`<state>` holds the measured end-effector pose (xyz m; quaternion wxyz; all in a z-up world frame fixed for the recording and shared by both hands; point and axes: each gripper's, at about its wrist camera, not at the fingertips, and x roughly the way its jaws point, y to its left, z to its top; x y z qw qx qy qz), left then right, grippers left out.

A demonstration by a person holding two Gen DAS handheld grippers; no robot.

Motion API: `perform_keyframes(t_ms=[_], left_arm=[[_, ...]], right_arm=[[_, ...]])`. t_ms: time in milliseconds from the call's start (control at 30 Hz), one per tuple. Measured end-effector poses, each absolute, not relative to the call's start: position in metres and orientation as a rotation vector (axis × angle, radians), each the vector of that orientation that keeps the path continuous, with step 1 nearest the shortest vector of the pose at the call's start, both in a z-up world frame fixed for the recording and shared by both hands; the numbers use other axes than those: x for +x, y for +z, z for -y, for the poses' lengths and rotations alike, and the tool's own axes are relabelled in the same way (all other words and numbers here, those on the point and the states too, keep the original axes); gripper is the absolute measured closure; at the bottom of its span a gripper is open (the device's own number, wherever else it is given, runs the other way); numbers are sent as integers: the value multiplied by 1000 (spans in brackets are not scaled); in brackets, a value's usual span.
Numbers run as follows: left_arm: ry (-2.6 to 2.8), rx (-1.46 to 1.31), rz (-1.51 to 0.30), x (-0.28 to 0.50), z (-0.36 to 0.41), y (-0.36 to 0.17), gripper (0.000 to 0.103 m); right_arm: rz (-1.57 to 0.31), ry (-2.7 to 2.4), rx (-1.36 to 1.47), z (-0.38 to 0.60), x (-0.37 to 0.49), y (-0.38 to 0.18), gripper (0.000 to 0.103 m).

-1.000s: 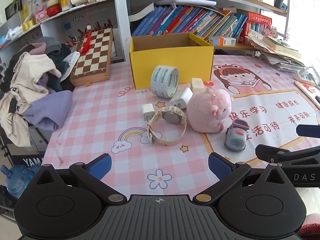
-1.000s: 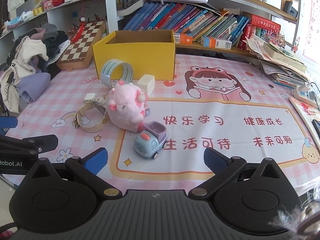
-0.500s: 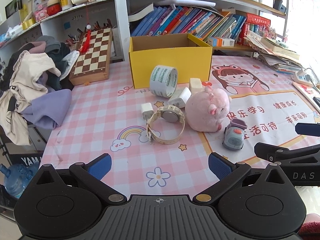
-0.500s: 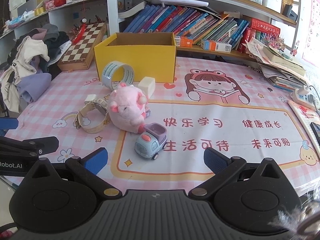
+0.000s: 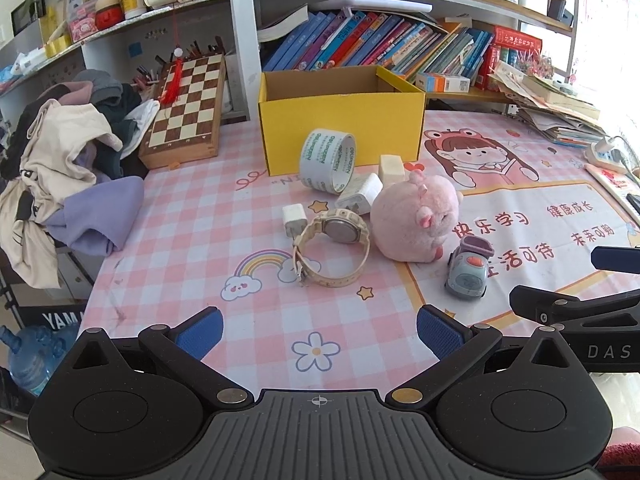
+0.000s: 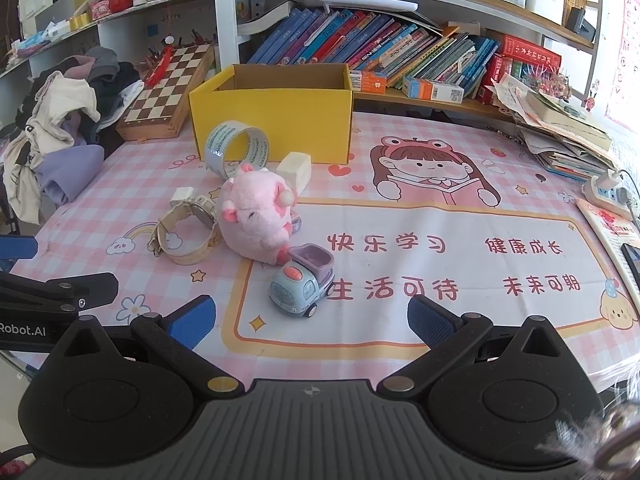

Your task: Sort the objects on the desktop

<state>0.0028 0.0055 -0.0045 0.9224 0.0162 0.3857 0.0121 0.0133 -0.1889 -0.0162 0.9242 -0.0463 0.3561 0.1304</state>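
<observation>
We hold the left tongs [image 5: 319, 332] low over the near edge of the worktop [image 5: 192, 216], spread wide with nothing between the blue pads. Far off to their left a heap of clothes [image 5: 60, 160] hangs over the worktop's side, and a wooden chessboard [image 5: 186, 108] lies tilted beyond it. Straight ahead of the left tongs lies a cream wristwatch [image 5: 334, 246], its strap curled in a loop, with a small white charger [image 5: 295, 220] touching its far left side. Further ahead a roll of tape [image 5: 328, 160] stands on its edge just in front of the open yellow cardboard box [image 5: 340, 120]; a second white charger [image 5: 359, 199] and a cream block [image 5: 391, 168] lie between the tape and a pink plush pig [image 5: 414, 222]. The pig sits ahead and to the right of the left tongs, just beside the watch.

Our right tongs [image 6: 311, 320] are also spread wide and hold nothing. Just ahead of them, slightly left of centre, stands a small toy truck [image 6: 302, 286], blue-grey with a lilac bed, touching or nearly touching the pig's near side. To the far right of these tongs a pile of papers and books [image 6: 560, 128] and a white power strip [image 6: 608, 190] rest at the worktop's edge.
</observation>
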Motion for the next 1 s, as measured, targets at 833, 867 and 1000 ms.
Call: perform_keyframes(t_ms=[833,867,1000], left_arm=[[29,6,-803,6,-11,-6,0],[29,5,-804,6,-12,-7,0],[29,1,-808,7,-13,-7,0]], right_arm=[[-732,284,-102,184,17,-17,0],[-733,285,-103,184,17,-17,0],[-735,290,-103,183,17,-17,0]])
